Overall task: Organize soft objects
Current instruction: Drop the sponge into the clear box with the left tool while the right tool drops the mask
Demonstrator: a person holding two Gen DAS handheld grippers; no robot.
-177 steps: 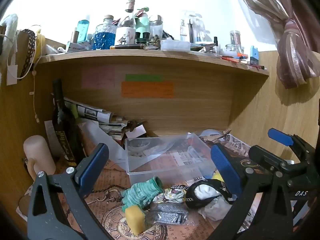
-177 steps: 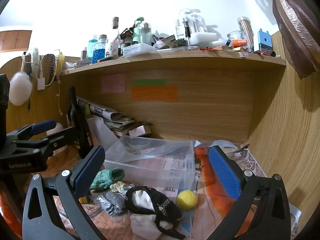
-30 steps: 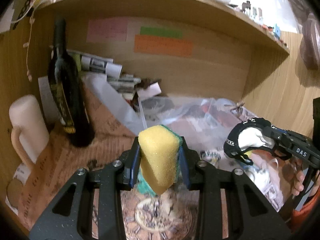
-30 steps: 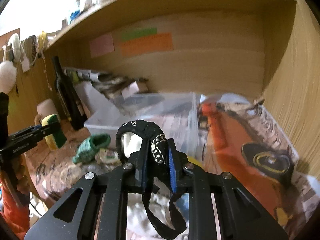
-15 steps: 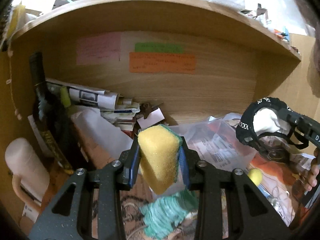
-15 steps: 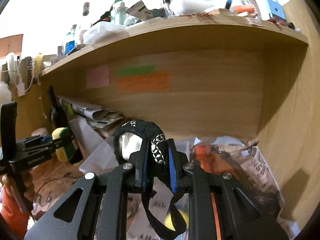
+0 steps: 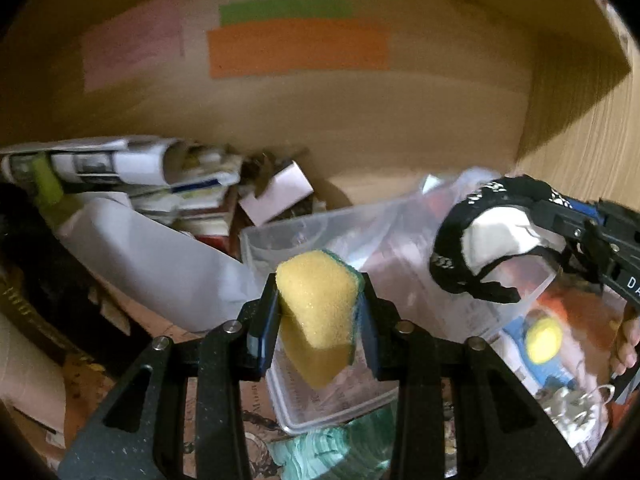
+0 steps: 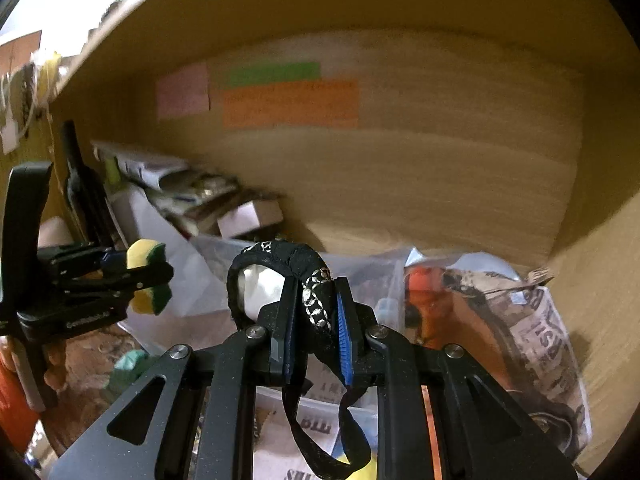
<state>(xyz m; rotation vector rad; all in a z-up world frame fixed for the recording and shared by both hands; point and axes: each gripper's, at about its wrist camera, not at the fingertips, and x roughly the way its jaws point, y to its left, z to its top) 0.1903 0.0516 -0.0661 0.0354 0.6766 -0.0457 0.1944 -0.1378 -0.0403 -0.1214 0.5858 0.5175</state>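
With L tongs (image 7: 318, 312) clamping sponge (image 7: 316, 308) just above clear bin (image 7: 304, 236), R tongs (image 8: 316, 316) gripping black pouch (image 8: 280, 276) hang over bin's right side, equally near.

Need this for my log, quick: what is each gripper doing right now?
Left gripper: closed on the sponge.
Right gripper: closed on the black and white cloth.

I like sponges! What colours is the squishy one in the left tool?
The sponge is yellow with a green backing, clearest in the left wrist view.
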